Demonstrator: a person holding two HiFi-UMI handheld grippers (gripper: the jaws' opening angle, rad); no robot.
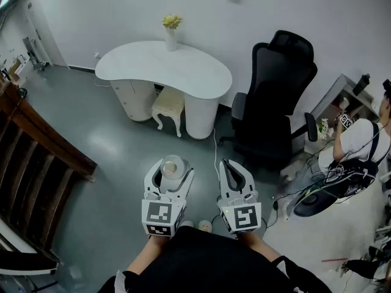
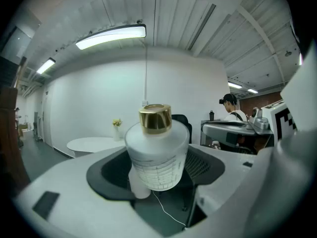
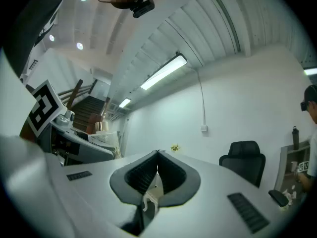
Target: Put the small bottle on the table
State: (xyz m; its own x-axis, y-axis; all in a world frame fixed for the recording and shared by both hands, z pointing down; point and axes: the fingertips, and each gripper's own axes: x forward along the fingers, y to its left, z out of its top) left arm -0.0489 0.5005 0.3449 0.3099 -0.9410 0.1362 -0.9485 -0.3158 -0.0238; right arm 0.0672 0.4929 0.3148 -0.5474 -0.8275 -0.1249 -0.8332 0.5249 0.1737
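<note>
Small bottle (image 2: 157, 157): frosted white body, fine grey grid print low down, shiny gold cap. Left gripper (image 1: 171, 165), right gripper (image 1: 227, 163): white shells, black inside jaws, black-and-white square markers on cubes. Table (image 1: 183, 72): white. Vase (image 1: 171, 39): white; flowers (image 1: 171, 21): yellow. Stool (image 1: 168, 104): cream. Office chair (image 1: 275, 96): black. Floor (image 1: 104, 157): glossy grey-green. Stairs (image 1: 30, 163): dark brown.

A vase (image 1: 171, 36) stands on the far edge of the surface (image 1: 183, 72), a stool (image 1: 168, 105) is tucked under its near side, an office chair (image 1: 275, 96) is to its right, and well before it the left claw (image 1: 170, 171) carries the small bottle (image 1: 171, 165), beside the right claw (image 1: 229, 166).
</note>
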